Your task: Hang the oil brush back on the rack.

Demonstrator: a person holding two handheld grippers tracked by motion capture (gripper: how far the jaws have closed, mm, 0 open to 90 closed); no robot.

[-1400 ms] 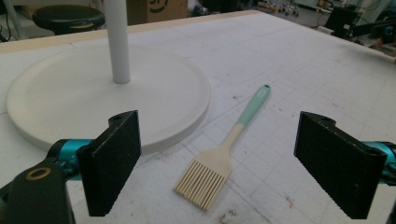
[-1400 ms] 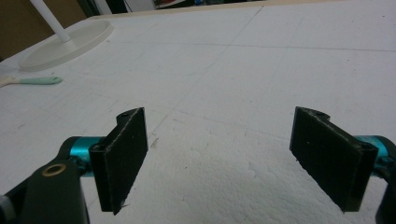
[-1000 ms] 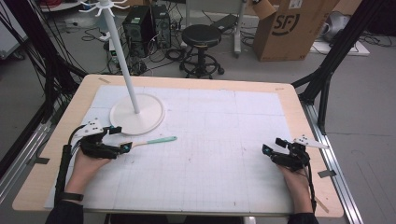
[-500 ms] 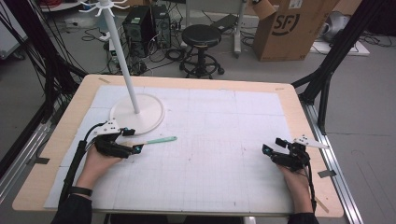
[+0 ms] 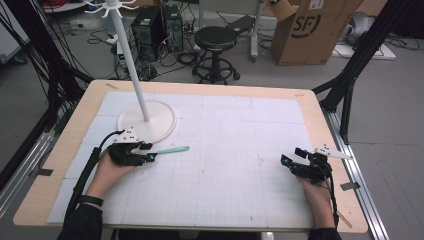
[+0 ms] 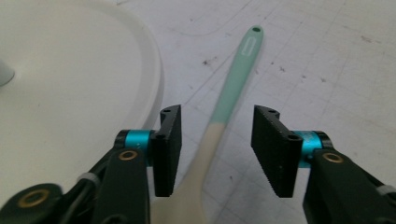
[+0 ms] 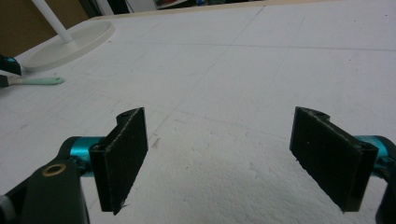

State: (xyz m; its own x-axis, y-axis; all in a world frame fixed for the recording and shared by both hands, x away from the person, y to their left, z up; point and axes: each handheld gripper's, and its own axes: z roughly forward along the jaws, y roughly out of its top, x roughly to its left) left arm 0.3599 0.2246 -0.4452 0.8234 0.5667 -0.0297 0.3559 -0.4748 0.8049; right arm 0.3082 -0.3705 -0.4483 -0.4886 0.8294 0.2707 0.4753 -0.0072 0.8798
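Looking down on the table, we find the spatula lying flat on the white gridded mat, just in front of the round white base of the stand. Its handle is mint green with a small hole at the far tip — then it turns cream toward the near end, where it broadens. We see the left gripper set astride that cream-to-green stretch; its jaws have just been closing, yet gaps remain on both sides and the pads do not press it. Well apart, the right gripper rests on the mat, its jaws spread wide with bare mat between them.
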